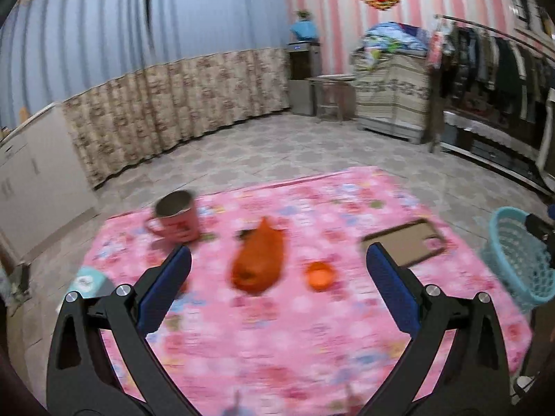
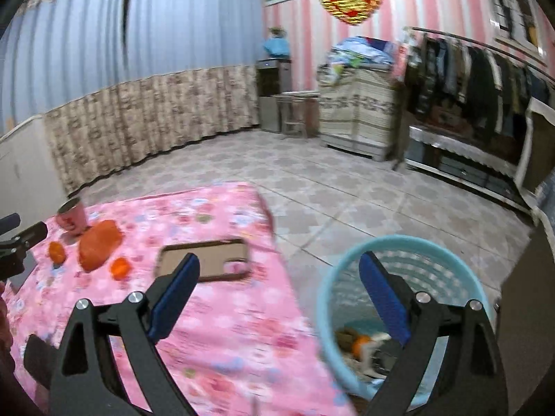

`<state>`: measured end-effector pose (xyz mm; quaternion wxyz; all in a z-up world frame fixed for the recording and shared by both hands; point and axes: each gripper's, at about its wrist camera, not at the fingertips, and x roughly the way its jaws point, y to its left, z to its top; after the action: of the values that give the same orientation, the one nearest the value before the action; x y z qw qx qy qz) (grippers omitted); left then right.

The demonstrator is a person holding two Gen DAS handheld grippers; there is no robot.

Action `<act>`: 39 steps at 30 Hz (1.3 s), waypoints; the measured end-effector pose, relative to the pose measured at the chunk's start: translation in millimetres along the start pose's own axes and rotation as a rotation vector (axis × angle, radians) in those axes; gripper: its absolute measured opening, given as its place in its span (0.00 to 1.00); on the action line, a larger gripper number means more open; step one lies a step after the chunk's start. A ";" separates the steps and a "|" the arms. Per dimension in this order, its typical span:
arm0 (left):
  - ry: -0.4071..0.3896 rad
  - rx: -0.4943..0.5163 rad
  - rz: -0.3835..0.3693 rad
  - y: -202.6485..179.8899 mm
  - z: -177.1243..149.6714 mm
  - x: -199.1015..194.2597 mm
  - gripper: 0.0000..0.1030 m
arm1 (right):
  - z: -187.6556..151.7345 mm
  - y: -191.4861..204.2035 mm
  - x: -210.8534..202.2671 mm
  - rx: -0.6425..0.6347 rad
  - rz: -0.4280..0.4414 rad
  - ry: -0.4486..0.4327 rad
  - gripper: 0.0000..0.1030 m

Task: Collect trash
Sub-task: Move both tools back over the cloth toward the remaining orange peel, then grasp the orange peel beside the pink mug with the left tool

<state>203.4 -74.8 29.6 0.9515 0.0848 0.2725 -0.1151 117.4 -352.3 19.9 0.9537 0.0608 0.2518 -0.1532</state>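
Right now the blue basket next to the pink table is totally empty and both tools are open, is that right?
Not quite. The blue basket is not empty: the right wrist view shows scraps at its bottom, including something orange. The rest holds: it stands beside the pink table, and the left tool and the right tool are both open with nothing between their fingers.

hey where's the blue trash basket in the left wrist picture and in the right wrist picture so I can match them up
Left wrist view: the blue basket sits at the far right edge, beside the pink-covered table, partly cut off.
Right wrist view: the same basket fills the lower right, seen from above with trash inside, behind the right gripper.
Shared landmark: the phone case lies on the table near the basket's side in both.
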 end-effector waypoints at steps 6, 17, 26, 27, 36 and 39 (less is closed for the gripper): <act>0.048 -0.083 0.059 70.8 -6.7 17.0 0.95 | 6.6 53.4 19.0 -0.054 0.079 0.028 0.89; 0.124 -0.147 0.102 129.3 -19.1 74.9 0.95 | 14.8 128.2 66.2 -0.072 0.161 0.074 0.89; 0.177 -0.088 0.116 121.7 -32.2 129.7 0.95 | -7.5 162.4 121.5 -0.114 0.175 0.163 0.89; 0.183 -0.096 0.111 123.2 -33.4 134.6 0.95 | -9.5 164.1 127.2 -0.124 0.171 0.173 0.89; 0.253 -0.147 0.040 132.8 -42.6 166.8 0.75 | -20.5 169.9 152.6 -0.168 0.160 0.238 0.89; 0.255 -0.160 0.010 134.4 -42.5 168.9 0.60 | -25.2 173.3 155.6 -0.183 0.162 0.252 0.89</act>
<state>357.2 34.4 -83.7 0.9134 0.0242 0.3991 -0.0766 290.3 -224.2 -72.8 0.9253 0.0127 0.3765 -0.0436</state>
